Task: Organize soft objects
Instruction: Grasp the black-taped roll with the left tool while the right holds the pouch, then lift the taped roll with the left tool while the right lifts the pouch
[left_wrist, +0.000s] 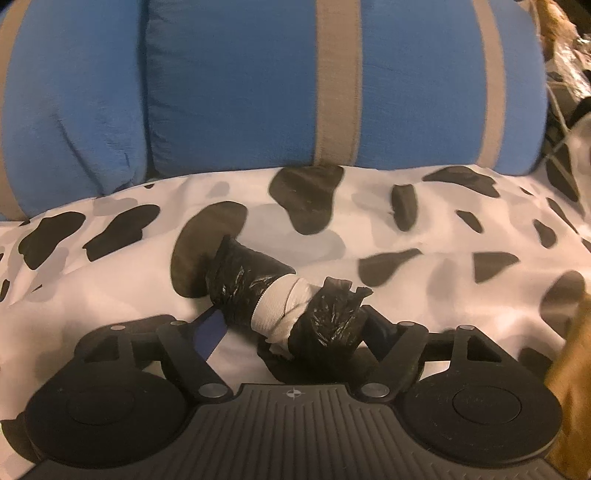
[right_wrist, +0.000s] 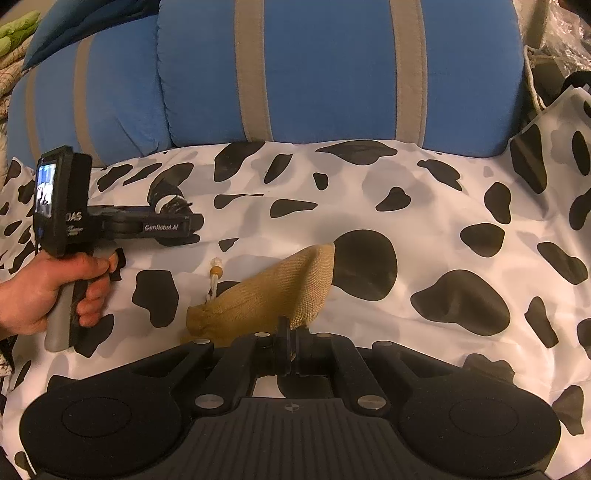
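L wrist view only: black plastic-wrapped roll w/ white band (left_wrist: 286, 302) sits between the left gripper (left_wrist: 291, 325) fingers, jaws spread wide around it, blue finger pad (left_wrist: 208, 330) just touching the roll's near end; can't tell if squeezed. Roll lies on cow-print sheet (left_wrist: 424, 236), in front of blue cushion w/ grey stripes (left_wrist: 236, 85).

R wrist view only: right gripper (right_wrist: 291, 347) jaws pinched closed on corner of burlap drawstring pouch (right_wrist: 273, 295); contents not visible, beaded cord (right_wrist: 216, 275) at its mouth. Pouch rests on sheet, well in front of cushion. Person's left hand (right_wrist: 48, 291) grips the other tool's handle, tool level, pointing at cushion.
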